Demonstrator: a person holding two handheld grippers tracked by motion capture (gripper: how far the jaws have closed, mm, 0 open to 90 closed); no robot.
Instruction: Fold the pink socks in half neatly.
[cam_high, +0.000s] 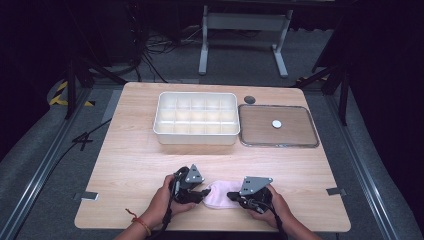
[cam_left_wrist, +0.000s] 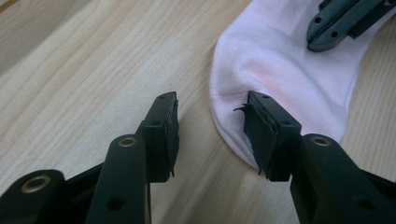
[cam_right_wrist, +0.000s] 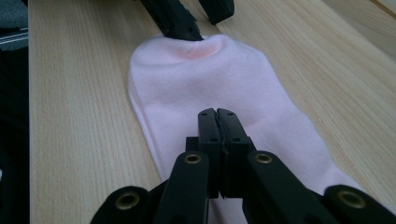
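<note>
A pale pink sock (cam_high: 220, 194) lies flat on the wooden table near its front edge, between the two hand-held grippers. My left gripper (cam_left_wrist: 212, 116) stands open at the sock's (cam_left_wrist: 280, 70) rounded end. One of its jaws is over the sock's rim and the other over bare wood. From the opposite end my right gripper (cam_right_wrist: 217, 114) is shut, and its tips rest on the sock (cam_right_wrist: 210, 79). Whether fabric is pinched between them is hidden. In the high view the left gripper (cam_high: 204, 192) and right gripper (cam_high: 231, 195) point at each other.
A white compartment box (cam_high: 196, 137) stands at mid table. To its right lies a flat clear-rimmed tray (cam_high: 278, 145) with a small white disc (cam_high: 276, 123) on it. A dark round hole (cam_high: 249, 99) sits behind the tray.
</note>
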